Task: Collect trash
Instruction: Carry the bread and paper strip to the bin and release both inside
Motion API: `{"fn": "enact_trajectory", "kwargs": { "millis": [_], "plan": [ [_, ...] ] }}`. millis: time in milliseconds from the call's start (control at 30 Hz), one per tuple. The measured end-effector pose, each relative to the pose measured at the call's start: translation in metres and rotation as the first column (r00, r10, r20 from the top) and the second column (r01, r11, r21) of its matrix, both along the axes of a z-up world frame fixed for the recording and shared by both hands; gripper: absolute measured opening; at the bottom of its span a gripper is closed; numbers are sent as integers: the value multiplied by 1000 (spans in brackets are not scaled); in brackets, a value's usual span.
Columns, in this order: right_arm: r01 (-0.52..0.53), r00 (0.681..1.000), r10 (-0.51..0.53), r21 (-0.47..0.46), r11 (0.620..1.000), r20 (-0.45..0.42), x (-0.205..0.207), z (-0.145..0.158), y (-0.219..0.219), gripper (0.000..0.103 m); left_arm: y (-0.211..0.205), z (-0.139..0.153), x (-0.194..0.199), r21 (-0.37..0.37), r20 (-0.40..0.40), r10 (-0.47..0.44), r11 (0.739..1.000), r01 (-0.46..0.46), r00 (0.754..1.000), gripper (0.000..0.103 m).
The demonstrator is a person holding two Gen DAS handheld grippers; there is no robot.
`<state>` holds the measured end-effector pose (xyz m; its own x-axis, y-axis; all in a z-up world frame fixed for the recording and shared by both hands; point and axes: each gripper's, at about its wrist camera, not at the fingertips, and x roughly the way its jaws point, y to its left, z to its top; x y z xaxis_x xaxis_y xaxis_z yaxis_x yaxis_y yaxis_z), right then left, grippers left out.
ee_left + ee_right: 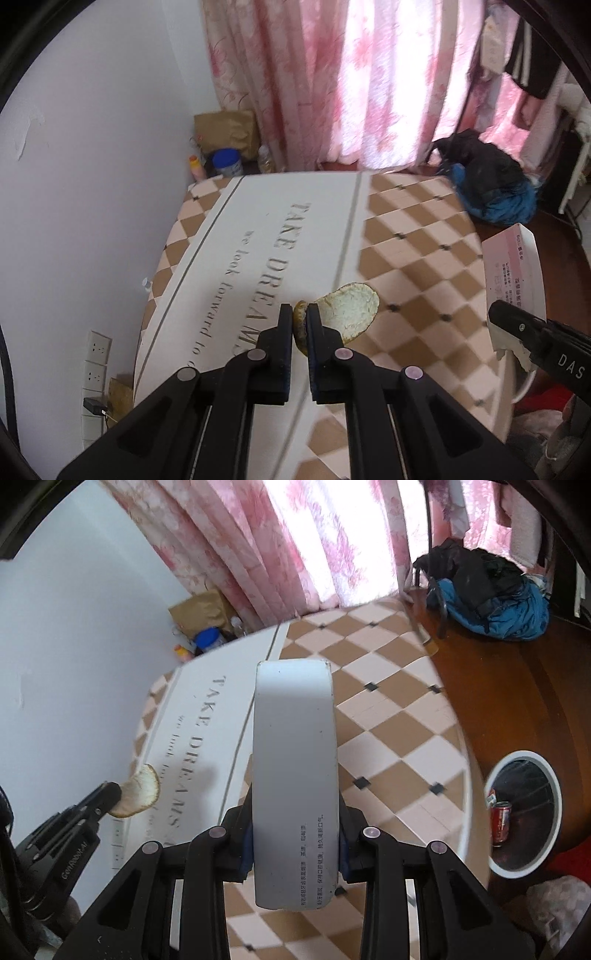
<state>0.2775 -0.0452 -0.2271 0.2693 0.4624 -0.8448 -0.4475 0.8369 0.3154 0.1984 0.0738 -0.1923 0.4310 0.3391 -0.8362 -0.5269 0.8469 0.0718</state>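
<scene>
A person is holding two black grippers above a table (424, 236) covered with a tan-and-cream checked cloth that has a white band of printed lettering down its middle. The left gripper (299, 321) is clenching a curled piece of fruit peel (351, 310), pinching its edge tightly between the two pads so that the pale inner side is fanning out to the right of the fingers, clear of the cloth. From the right wrist camera the same peel is showing at the lower left, sticking out from the tip of that gripper.

The right gripper (295, 849) is grasping a long white box (295, 768) with small printed text near its lower end; the pads are pressing against its two long sides and the box is standing out forward along the fingers, lifted off the table. In the left wrist view this box is appearing at the right edge, beside the table.

On the dark wooden floor to the right of the table, a white-rimmed trash bin (517, 757) is sitting with a red can (500, 823) inside and what might be another bit of packaging next to the can, though it is too small to make out. Pink floral curtains (369, 74) are hanging behind the table, and a blue-and-black heap of clothing (491, 594) is lying on the floor near them.
</scene>
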Motion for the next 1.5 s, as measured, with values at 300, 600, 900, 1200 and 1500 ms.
{"fn": "enact_trajectory", "kwargs": {
  "millis": [300, 600, 900, 1200, 1500],
  "plan": [
    [84, 993, -91, 89, 992, 76, -16, 66, -110, 35, -97, 51, 24, 4, 88, -165, 986, 166, 982, 4],
    [263, 959, -270, 78, 962, 88, 16, 70, -250, 35, -203, 37, 94, -57, 79, -349, 933, 354, 934, 4],
    [409, 907, -410, -29, 912, -96, 80, -45, -365, 35, -295, -67, 193, -250, -78, -460, 868, 429, 885, 5],
    [439, 840, -444, -89, 894, -313, 126, -173, -414, 35, -337, -155, 253, -360, -237, -513, 835, 416, 825, 9],
    [403, 821, -432, -157, 902, -374, 141, -214, -413, 75, -324, -176, 245, -369, -290, -463, 862, 348, 838, 95]
  ]
}}
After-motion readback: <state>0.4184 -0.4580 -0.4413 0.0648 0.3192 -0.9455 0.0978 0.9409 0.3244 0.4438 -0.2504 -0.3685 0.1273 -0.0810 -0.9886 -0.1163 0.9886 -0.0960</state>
